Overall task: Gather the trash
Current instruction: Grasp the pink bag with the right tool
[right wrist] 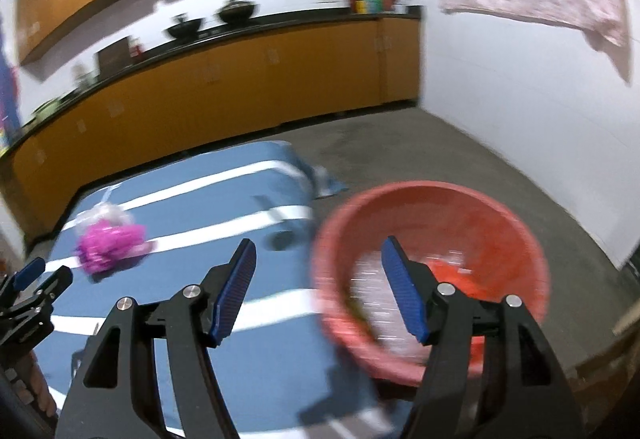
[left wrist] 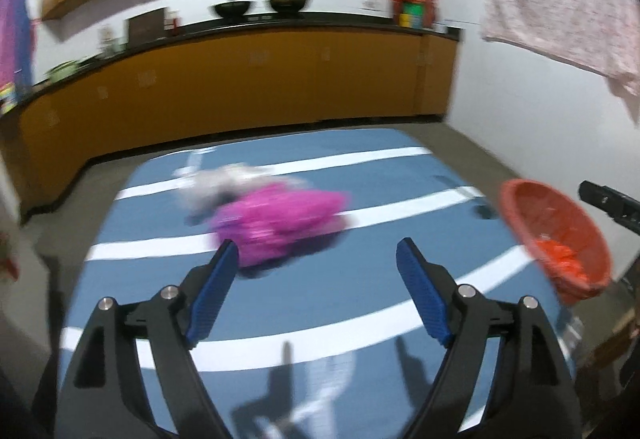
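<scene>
Blue white-striped table cover (left wrist: pixel 360 279) fills lower frame. Red basin (right wrist: pixel 432 223) lower right, orange scraps inside. Pink crumpled bag (left wrist: pixel 280 223) lies mid-cover. Left gripper (left wrist: pixel 316 287) released, empty; right gripper (right wrist: pixel 320 291) likewise, over basin's edge.

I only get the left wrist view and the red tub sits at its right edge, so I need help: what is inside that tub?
Observer: In the right wrist view the red tub holds crumpled orange scraps and something pale and blurred beside them; I cannot tell what.
Operator: Is the right gripper carrying anything?
Observer: No. The right gripper is open and empty, one finger in front of the tub.
Operator: Where does the tub stand?
Observer: Off the right edge of the blue striped cloth, above the grey floor; its base is hidden.
</scene>
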Demonstrator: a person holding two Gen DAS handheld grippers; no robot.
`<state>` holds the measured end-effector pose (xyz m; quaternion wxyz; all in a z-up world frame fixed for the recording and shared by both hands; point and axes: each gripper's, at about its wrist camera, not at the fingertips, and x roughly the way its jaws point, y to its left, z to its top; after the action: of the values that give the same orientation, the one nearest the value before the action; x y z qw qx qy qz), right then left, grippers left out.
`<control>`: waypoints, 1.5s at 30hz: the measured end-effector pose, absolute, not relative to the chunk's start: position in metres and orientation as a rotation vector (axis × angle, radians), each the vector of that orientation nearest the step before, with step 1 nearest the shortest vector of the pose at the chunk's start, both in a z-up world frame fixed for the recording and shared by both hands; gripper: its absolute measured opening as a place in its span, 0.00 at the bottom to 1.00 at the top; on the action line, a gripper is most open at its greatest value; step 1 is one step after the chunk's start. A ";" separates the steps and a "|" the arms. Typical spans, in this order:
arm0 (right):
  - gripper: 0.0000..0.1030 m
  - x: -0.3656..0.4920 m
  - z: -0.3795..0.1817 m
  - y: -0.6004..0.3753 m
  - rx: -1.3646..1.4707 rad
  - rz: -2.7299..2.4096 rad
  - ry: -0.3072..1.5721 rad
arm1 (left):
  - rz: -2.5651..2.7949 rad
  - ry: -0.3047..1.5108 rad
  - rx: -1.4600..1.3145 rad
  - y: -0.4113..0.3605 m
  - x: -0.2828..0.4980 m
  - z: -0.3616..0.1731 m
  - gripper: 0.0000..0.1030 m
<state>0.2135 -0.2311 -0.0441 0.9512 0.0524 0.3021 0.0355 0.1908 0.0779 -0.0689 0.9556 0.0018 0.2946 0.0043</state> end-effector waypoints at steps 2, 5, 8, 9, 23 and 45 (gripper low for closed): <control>0.64 0.220 -0.046 -0.202 0.097 0.128 0.622 | 0.092 0.603 -0.015 0.113 0.185 -0.070 0.79; 0.63 0.229 -0.048 -0.158 0.076 0.206 0.631 | 0.178 0.606 -0.045 0.155 0.177 -0.073 0.79; 0.63 0.236 -0.050 -0.113 0.033 0.264 0.628 | 0.257 0.605 -0.075 0.191 0.169 -0.074 0.79; 0.63 0.239 -0.051 -0.099 0.019 0.281 0.626 | 0.283 0.604 -0.085 0.204 0.167 -0.074 0.79; 0.60 0.295 -0.079 -0.024 0.084 0.241 0.718 | 0.391 0.582 -0.146 0.270 0.160 -0.073 0.79; 0.06 0.281 -0.094 -0.051 -0.015 0.209 0.737 | 0.318 0.587 -0.147 0.247 0.188 -0.077 0.79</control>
<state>0.2809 -0.0514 -0.0943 0.9274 -0.0074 0.3597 0.1022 0.1876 0.2471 -0.0766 0.9421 -0.0722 0.2880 0.1561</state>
